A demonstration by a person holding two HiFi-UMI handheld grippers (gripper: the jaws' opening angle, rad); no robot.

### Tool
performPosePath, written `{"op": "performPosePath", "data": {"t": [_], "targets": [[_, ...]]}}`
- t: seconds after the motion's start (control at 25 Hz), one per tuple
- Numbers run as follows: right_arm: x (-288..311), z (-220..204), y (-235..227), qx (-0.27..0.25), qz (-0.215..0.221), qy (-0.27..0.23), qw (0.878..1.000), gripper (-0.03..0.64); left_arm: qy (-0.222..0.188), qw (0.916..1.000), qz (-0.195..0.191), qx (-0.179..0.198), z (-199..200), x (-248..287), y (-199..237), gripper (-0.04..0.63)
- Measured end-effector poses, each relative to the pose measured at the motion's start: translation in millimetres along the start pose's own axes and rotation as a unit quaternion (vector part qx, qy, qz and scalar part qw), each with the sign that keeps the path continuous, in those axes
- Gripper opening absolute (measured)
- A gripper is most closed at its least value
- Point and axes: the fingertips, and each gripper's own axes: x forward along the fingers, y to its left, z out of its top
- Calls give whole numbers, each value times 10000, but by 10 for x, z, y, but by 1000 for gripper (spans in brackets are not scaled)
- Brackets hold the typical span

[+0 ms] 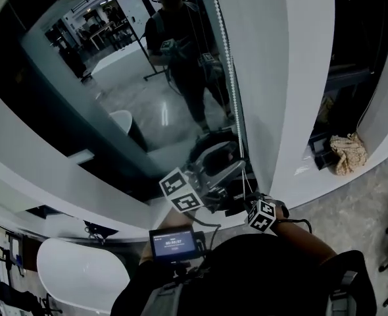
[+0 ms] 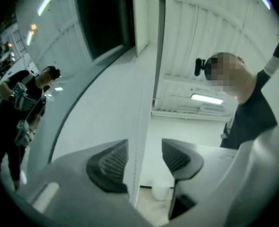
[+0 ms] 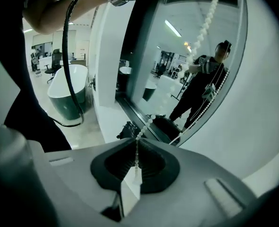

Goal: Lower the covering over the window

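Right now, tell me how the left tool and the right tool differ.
The left tool stands open with nothing gripped; the right tool is shut on the bead chain. The left tool aims up toward the ceiling, the right tool down toward the floor. Both have dark ribbed pads.

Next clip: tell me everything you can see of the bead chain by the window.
The bead chain is a string of small, round, pale beads, plastic by the look. It runs taut beside the dark window, slanting from above the picture's top edge down into the right gripper, whose jaws are shut on it, with a few beads showing between the pads. A second strand shows lower right against the glass; I can't tell whether it is the loop's other side or a reflection.
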Motion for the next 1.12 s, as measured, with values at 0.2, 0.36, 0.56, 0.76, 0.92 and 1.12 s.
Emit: {"op": "performPosePath", "data": {"t": [0.2,0.36,0.56,0.76,0.92,1.12], "targets": [[1,-28,-65,220,34,-104,9997,14,-189,9983,-452,327,261,358,-99,224],[-2,-62,-2,256,157,-107,9995,14,-637,9974,-125,321,438,408,65,92],[-12,-61,0,248,274,-164,9992,15,-769,9961,98,425,441,465,182,17],[-10,-191,18,728,512,-39,9960,14,-762,9964,315,176,355,354,375,11],[97,-509,375,1669,1368,247,9761,15,-250,9952,904,273,-13,169,608,9],[94,-672,513,2639,1800,150,9475,21,-93,9863,1645,26,-412,-174,878,9]]}}
